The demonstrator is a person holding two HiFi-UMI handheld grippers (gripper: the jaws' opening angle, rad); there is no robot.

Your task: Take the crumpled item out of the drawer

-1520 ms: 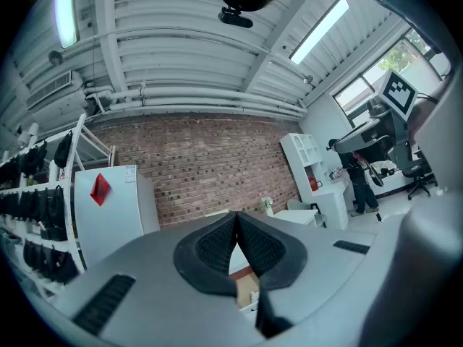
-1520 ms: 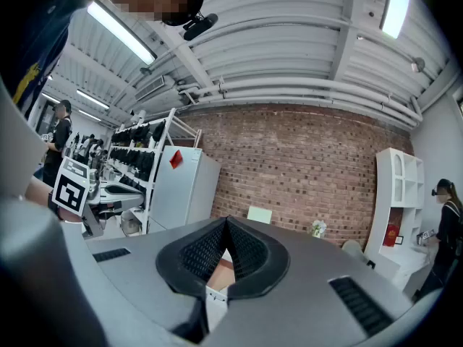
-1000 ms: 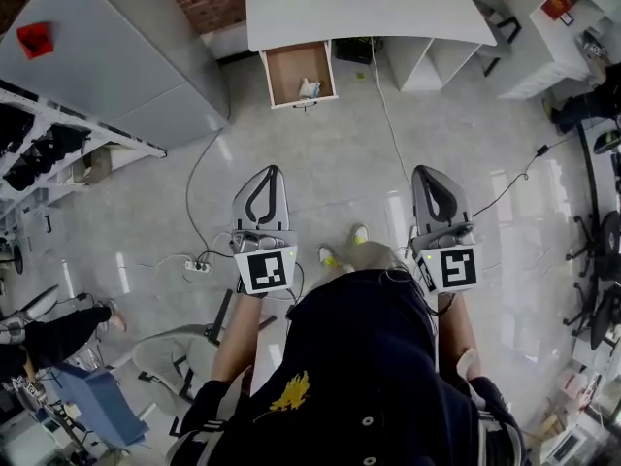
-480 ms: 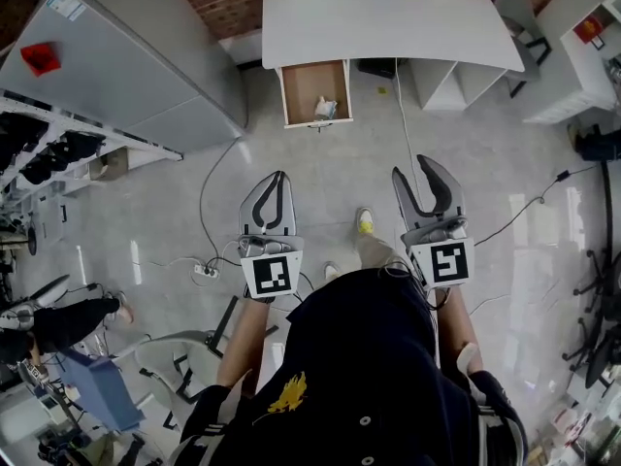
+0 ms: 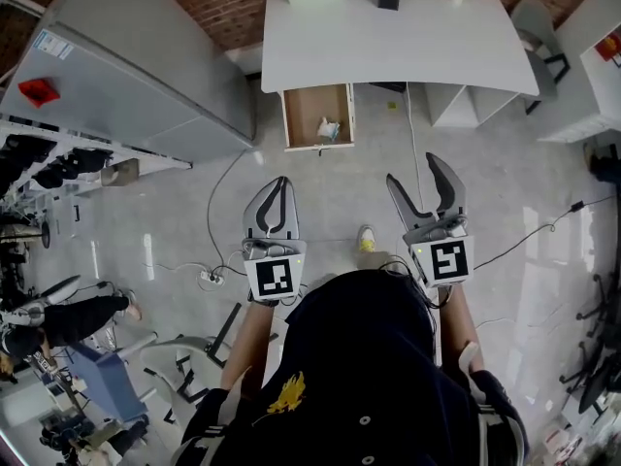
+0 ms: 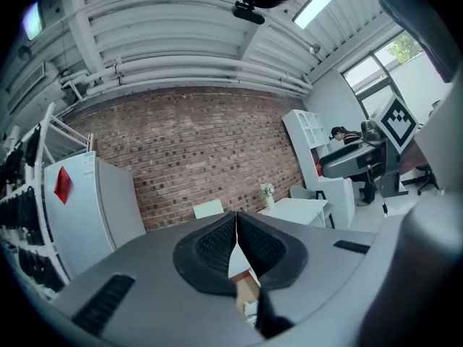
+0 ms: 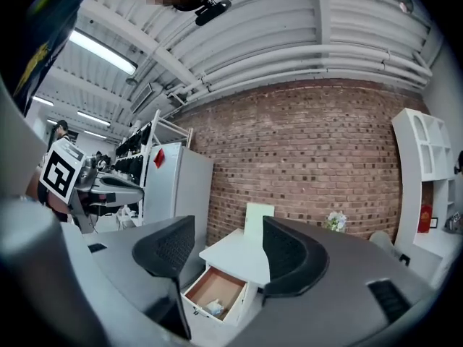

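Observation:
A small pale crumpled item (image 5: 328, 129) lies at the front right of the open wooden drawer (image 5: 307, 111) under the white desk (image 5: 388, 32). Both grippers hang over the floor, well short of the drawer. My left gripper (image 5: 277, 184) is shut and holds nothing. My right gripper (image 5: 415, 170) has its jaws opening wide, with nothing between them. In the right gripper view the drawer (image 7: 211, 286) and the crumpled item (image 7: 215, 309) show between the spread pads of the right gripper (image 7: 228, 243). In the left gripper view the closed left gripper (image 6: 236, 217) hides most of the drawer (image 6: 247, 293).
A tall grey fridge (image 5: 126, 66) stands left of the desk, with a dark-laden rack (image 5: 58, 158) beside it. Cables (image 5: 215, 207) and a power strip (image 5: 206, 278) lie on the floor at left. White shelves (image 5: 582, 95) and a chair (image 5: 539, 27) stand at right.
The right gripper's jaws went from shut to wide apart. Both grippers and the person have come closer to the desk and drawer. The left gripper stayed shut.

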